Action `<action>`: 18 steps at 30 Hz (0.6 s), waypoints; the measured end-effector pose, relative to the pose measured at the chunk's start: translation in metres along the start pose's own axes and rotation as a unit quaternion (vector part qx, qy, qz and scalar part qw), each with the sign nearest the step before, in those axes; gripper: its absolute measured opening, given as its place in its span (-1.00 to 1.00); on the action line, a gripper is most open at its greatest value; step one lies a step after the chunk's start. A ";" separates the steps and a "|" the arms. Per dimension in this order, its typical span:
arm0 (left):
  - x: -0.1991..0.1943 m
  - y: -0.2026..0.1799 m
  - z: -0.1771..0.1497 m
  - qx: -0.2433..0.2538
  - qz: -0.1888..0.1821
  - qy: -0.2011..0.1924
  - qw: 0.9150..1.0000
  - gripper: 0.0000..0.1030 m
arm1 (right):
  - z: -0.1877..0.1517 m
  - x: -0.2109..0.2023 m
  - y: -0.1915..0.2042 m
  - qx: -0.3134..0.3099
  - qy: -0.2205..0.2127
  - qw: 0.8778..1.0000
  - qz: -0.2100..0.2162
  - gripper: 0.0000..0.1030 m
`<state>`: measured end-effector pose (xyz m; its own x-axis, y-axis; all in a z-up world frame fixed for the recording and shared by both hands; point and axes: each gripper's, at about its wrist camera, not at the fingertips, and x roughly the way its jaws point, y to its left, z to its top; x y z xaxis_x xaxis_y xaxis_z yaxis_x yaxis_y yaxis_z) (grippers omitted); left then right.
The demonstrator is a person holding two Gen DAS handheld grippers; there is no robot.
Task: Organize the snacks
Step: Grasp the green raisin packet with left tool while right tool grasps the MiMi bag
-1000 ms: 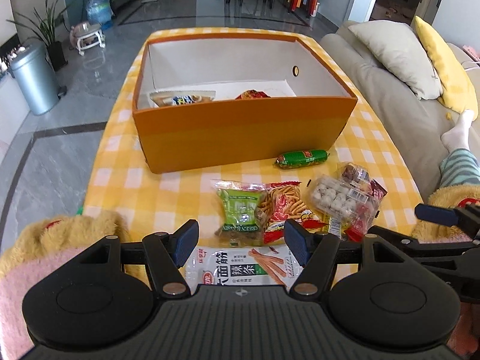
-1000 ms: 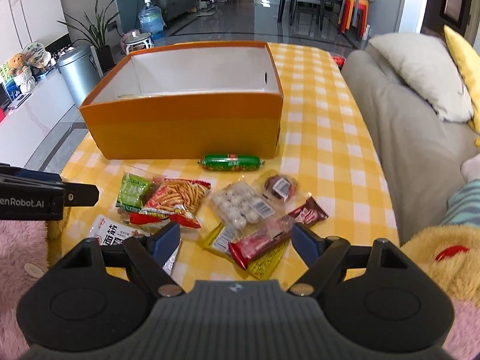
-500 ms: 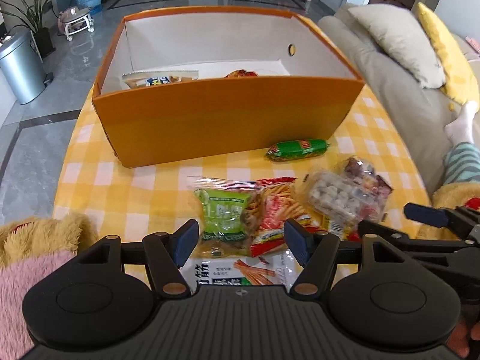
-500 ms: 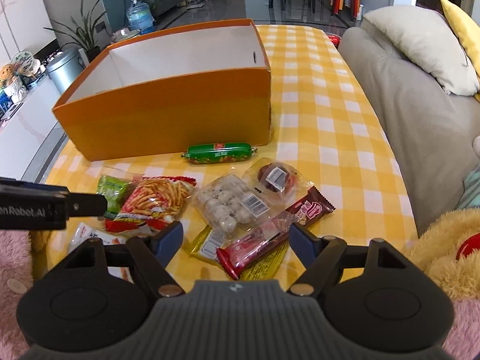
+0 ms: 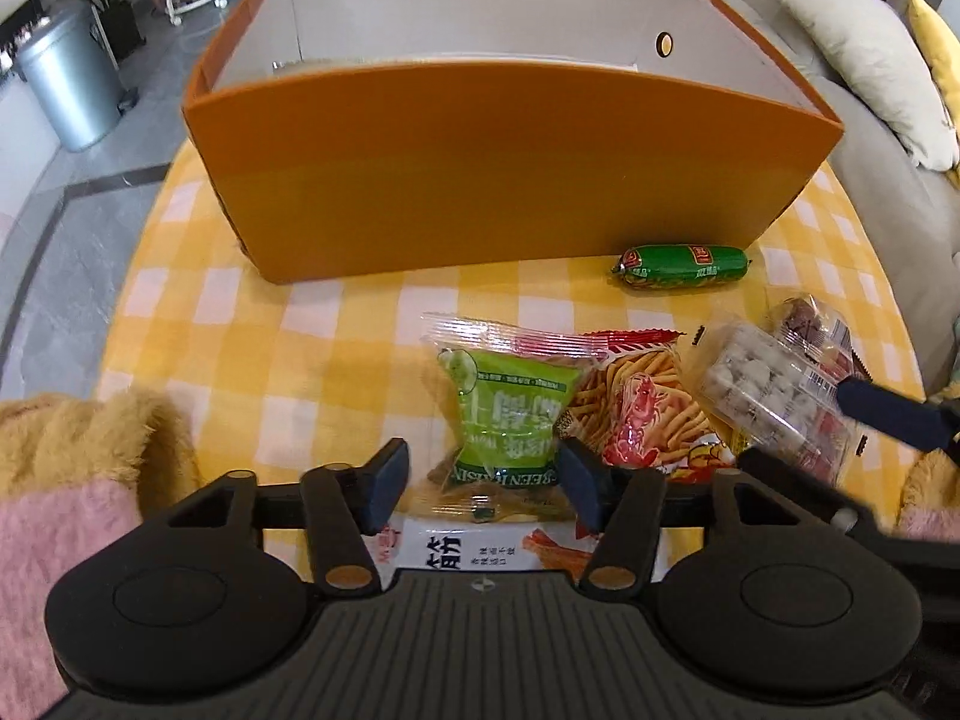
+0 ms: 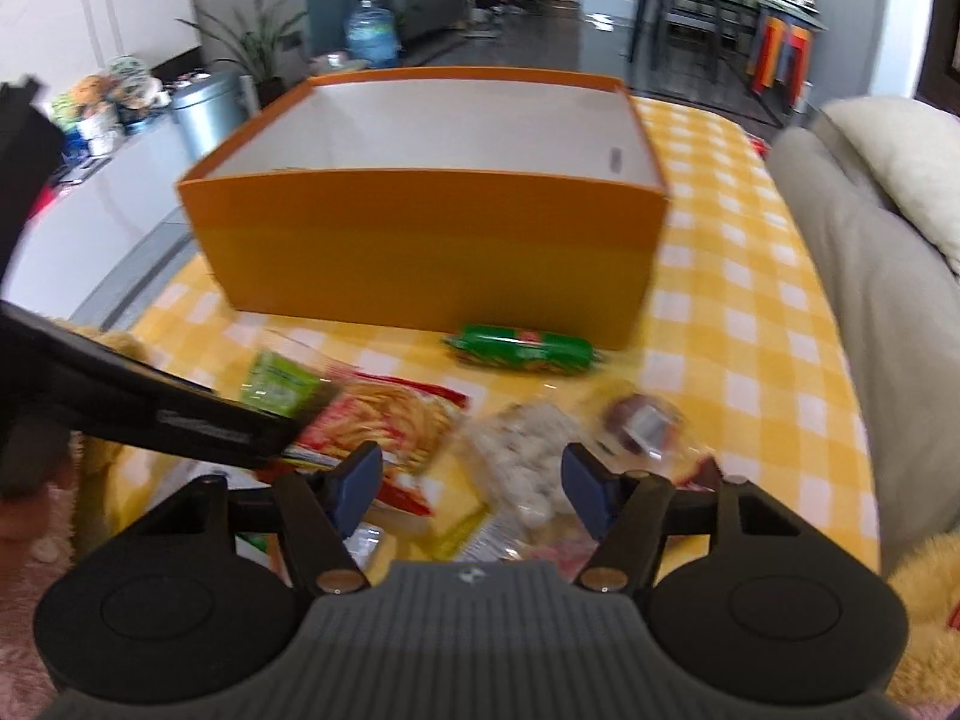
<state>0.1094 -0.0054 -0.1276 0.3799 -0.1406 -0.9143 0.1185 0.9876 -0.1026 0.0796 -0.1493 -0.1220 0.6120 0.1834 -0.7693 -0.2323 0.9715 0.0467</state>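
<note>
An orange box (image 5: 510, 162) stands on the yellow checked table (image 5: 270, 360); it also shows in the right wrist view (image 6: 432, 246). Loose snacks lie in front of it: a green sausage (image 5: 684, 266), a green raisin packet (image 5: 510, 420), a red stick-snack bag (image 5: 642, 408), a clear pack of white balls (image 5: 762, 390) and a white packet (image 5: 480, 549). My left gripper (image 5: 480, 480) is open, low over the green raisin packet. My right gripper (image 6: 471, 483) is open over the pack of white balls (image 6: 528, 450).
A grey sofa with cushions (image 6: 870, 276) runs along the table's right side. A metal bin (image 5: 66, 84) and plants stand on the floor to the left. Fuzzy yellow and pink sleeves (image 5: 78, 468) sit at the near edge.
Both grippers have moved forward and down toward the snacks. The box now looms larger. The left gripper's fingers now straddle the green raisin packet. The right view is blurred by motion.
</note>
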 end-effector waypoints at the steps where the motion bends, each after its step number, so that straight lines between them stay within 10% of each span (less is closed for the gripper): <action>1: 0.002 0.002 0.000 -0.005 -0.009 0.000 1.000 0.18 | 0.000 0.002 0.003 -0.007 0.002 1.000 0.005 0.24; 9: 0.008 0.004 0.006 -0.013 -0.044 0.004 0.999 -0.26 | 0.005 0.013 0.017 -0.021 0.007 1.000 0.021 0.23; 18: -0.012 0.026 0.013 -0.049 -0.030 -0.003 0.998 -0.31 | 0.011 0.035 0.027 -0.004 0.027 0.999 0.042 0.14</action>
<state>0.1201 0.0207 -0.1143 0.3799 -0.2004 -0.9031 0.0511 0.9793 -0.1958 0.1028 -0.1146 -0.1407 0.5480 0.2557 -0.7964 -0.2881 0.9516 0.1073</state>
